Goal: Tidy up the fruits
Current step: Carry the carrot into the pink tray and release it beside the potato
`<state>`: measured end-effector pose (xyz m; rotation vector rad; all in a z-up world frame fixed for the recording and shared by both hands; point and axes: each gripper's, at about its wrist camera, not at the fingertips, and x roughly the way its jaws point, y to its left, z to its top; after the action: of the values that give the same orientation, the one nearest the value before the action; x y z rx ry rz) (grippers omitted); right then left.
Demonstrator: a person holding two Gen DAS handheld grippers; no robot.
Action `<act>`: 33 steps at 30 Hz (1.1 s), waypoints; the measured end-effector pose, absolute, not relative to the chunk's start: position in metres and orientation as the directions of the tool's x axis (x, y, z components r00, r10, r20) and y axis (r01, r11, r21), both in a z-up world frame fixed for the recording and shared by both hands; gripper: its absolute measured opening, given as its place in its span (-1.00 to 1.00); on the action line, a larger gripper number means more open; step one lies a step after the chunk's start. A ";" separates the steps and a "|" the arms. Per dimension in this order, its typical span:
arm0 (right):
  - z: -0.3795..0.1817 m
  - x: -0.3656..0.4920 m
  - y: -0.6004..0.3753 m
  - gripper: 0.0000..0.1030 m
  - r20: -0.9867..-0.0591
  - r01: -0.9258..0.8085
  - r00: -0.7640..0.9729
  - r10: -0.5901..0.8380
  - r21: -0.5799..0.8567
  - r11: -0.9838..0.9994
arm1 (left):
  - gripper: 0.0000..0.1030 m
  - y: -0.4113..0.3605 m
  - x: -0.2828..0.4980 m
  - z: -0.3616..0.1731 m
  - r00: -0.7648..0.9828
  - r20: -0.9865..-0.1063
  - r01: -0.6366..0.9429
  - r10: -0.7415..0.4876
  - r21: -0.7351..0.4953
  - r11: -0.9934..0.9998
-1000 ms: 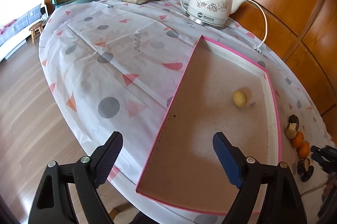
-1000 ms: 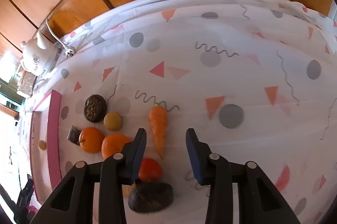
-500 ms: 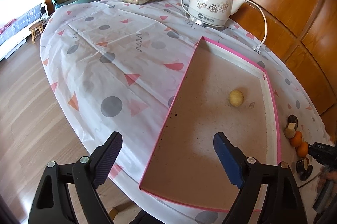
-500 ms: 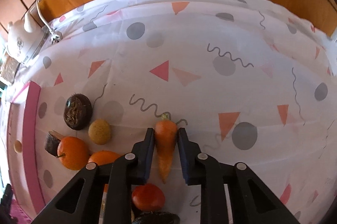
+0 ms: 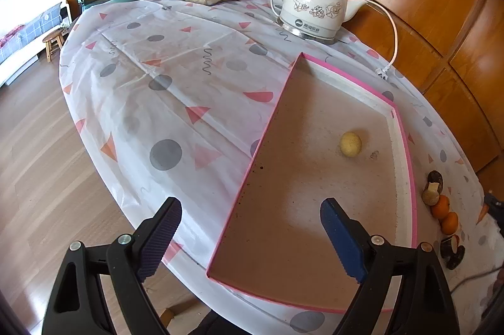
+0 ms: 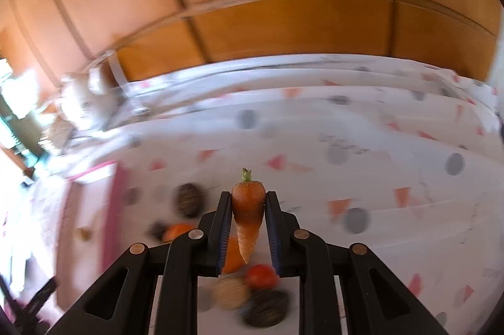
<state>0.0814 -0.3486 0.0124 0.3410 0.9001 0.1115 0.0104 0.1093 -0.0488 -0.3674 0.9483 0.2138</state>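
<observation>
Orange carrot [image 6: 248, 210] — pinched by right gripper [image 6: 247, 202] — leafy end points away, tip toward camera.

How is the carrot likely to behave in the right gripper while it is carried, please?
The carrot looks stiff, so it probably will not droop. The right gripper clamps only its thick upper part, so the tapered tip hanging below might swing or pivot. Its cone shape could let it slip if the grip loosens.

Left wrist view looked steeply down across pink-rimmed tray [image 5: 406, 171], close above. Right wrist view faced wall panelling [image 6: 283, 26]. Both caught tray [image 6: 110, 209], kettle [image 5: 312, 10].
</observation>
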 end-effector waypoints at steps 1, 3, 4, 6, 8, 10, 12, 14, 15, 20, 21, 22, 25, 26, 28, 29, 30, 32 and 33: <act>0.015 0.079 -0.341 -0.60 -0.738 0.007 0.612 0.285 0.365 0.931 | 0.75 0.109 0.010 -0.049 0.569 -0.822 -0.336 0.017 -0.214 0.917; 0.017 0.075 -0.323 -0.60 -0.726 -0.058 0.587 0.358 0.404 0.913 | 0.75 0.110 0.009 -0.048 0.573 -0.819 -0.337 0.013 -0.221 0.915; 0.016 0.073 -0.309 -0.60 -0.723 -0.093 0.566 0.397 0.422 0.902 | 0.75 0.110 0.009 -0.047 0.575 -0.818 -0.338 0.013 -0.223 0.914; 0.011 0.072 -0.283 -0.60 -0.722 -0.146 0.520 0.457 0.453 0.880 | 0.75 0.111 0.007 -0.045 0.580 -0.814 -0.339 0.011 -0.229 0.913; 0.005 0.069 -0.258 -0.60 -0.723 -0.194 0.475 0.503 0.471 0.860 | 0.77 0.112 0.006 -0.044 0.584 -0.811 -0.342 0.011 -0.234 0.910; -0.001 0.066 -0.234 -0.60 -0.720 -0.231 0.433 0.543 0.494 0.838 | 0.77 0.113 0.005 -0.044 0.584 -0.812 -0.345 0.011 -0.236 0.908; -0.005 0.065 -0.214 -0.60 -0.720 -0.258 0.402 0.566 0.504 0.824 | 0.77 0.114 0.005 -0.044 0.584 -0.812 -0.347 0.011 -0.238 0.907; -0.006 0.066 -0.195 -0.60 -0.723 -0.284 0.377 0.579 0.505 0.815 | 0.77 0.115 0.004 -0.045 0.584 -0.812 -0.349 0.009 -0.241 0.906; -0.007 0.066 -0.185 -0.60 -0.725 -0.296 0.364 0.584 0.505 0.811 | 0.77 0.115 0.004 -0.045 0.584 -0.812 -0.349 0.008 -0.242 0.905; -0.013 0.068 -0.153 -0.60 -0.746 -0.317 0.321 0.583 0.496 0.809 | 0.77 0.117 0.004 -0.048 0.578 -0.816 -0.349 0.001 -0.246 0.904; -0.014 0.068 -0.148 -0.59 -0.750 -0.319 0.315 0.581 0.493 0.809 | 0.77 0.117 0.004 -0.049 0.576 -0.817 -0.348 -0.001 -0.247 0.905; -0.017 0.069 -0.141 -0.59 -0.759 -0.318 0.307 0.574 0.486 0.814 | 0.77 0.117 0.004 -0.049 0.575 -0.818 -0.347 -0.002 -0.247 0.905; -0.024 0.076 -0.130 -0.51 -0.782 -0.306 0.299 0.547 0.464 0.831 | 0.77 0.117 0.004 -0.050 0.575 -0.818 -0.346 -0.003 -0.247 0.905; -0.025 0.076 -0.128 -0.44 -0.787 -0.305 0.300 0.540 0.457 0.836 | 0.77 0.118 0.004 -0.050 0.576 -0.818 -0.346 -0.003 -0.247 0.905; -0.027 0.075 -0.128 -0.39 -0.795 -0.304 0.304 0.525 0.441 0.844 | 0.77 0.118 0.004 -0.051 0.575 -0.818 -0.347 -0.006 -0.250 0.904; -0.028 0.073 -0.129 -0.39 -0.798 -0.305 0.308 0.518 0.433 0.848 | 0.77 0.117 0.004 -0.051 0.574 -0.819 -0.346 -0.008 -0.251 0.904; -0.028 0.071 -0.130 -0.39 -0.801 -0.306 0.312 0.511 0.424 0.852 | 0.77 0.117 0.004 -0.052 0.573 -0.819 -0.344 -0.010 -0.251 0.905; -0.026 0.067 -0.134 -0.38 -0.797 -0.317 0.324 0.510 0.416 0.852 | 0.77 0.116 0.004 -0.051 0.575 -0.818 -0.337 -0.014 -0.252 0.907; -0.025 0.065 -0.136 -0.38 -0.794 -0.326 0.330 0.511 0.412 0.851 | 0.77 0.116 0.005 -0.051 0.576 -0.818 -0.336 -0.014 -0.252 0.907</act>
<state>0.0648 -0.1360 -0.0246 0.1913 1.1067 0.5513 0.0046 0.1157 -0.0510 -0.4064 0.9449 0.1944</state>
